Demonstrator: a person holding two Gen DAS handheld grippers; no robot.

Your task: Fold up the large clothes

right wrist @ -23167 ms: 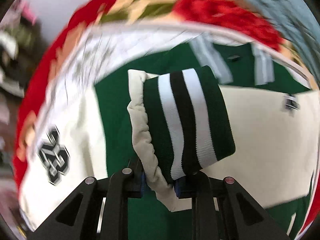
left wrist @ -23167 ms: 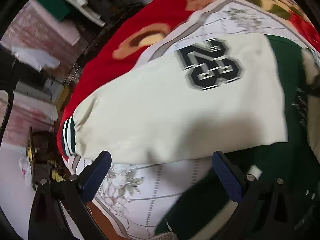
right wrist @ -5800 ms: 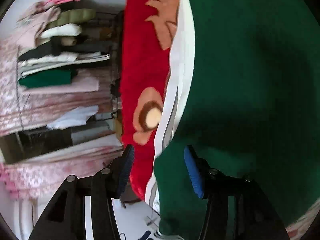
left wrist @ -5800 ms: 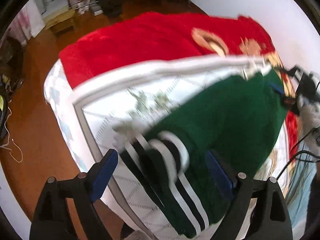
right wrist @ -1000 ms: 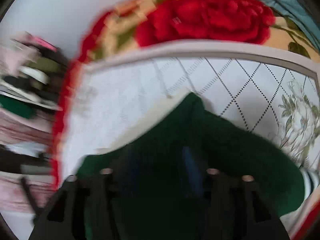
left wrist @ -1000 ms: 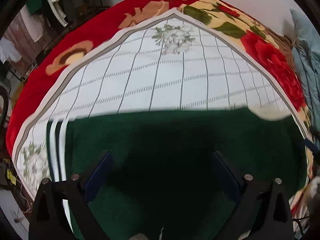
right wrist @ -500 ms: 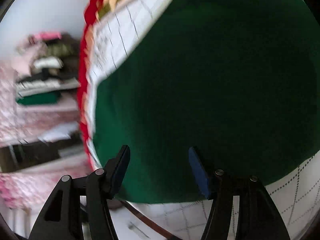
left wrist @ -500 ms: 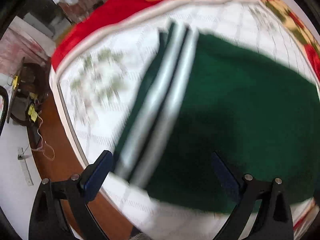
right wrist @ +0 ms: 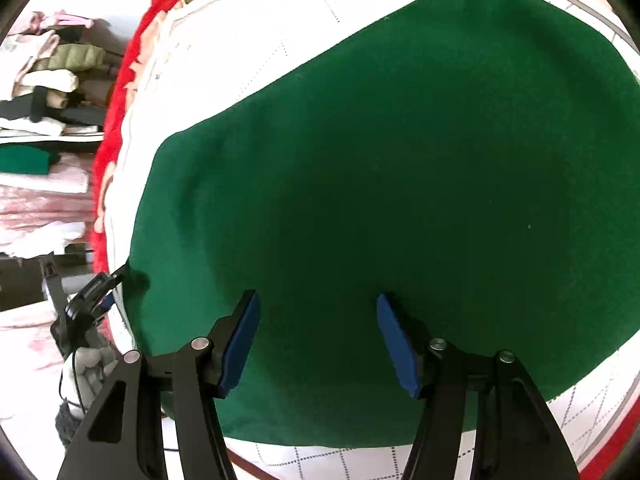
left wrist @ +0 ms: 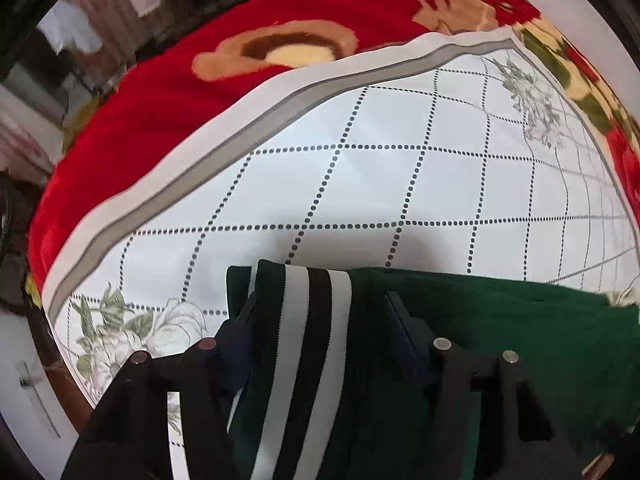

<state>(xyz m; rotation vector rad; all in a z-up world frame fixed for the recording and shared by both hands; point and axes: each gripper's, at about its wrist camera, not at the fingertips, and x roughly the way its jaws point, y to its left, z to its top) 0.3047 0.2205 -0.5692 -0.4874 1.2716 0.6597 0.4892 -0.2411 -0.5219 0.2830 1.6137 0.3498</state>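
Two wrist views, both aimed steeply down at the bed from close range.

The folded dark green knit garment (left wrist: 500,340) and white dotted-grid bedsheet (left wrist: 360,184) are shared; the garment's opposite ends are viewed.

A white sheet (left wrist: 400,184) with dotted lines in a diamond pattern lay spread on the bed. It had a grey stripe near its edge and pale flowers (left wrist: 132,332) printed at the corners. Under it was a fuzzy red blanket (left wrist: 168,92) with big tan and brown flowers (left wrist: 280,48). Off to the side, folded clothes (right wrist: 48,64) sat piled on shelves. A thin black cord (right wrist: 76,384) hung beside the bed.
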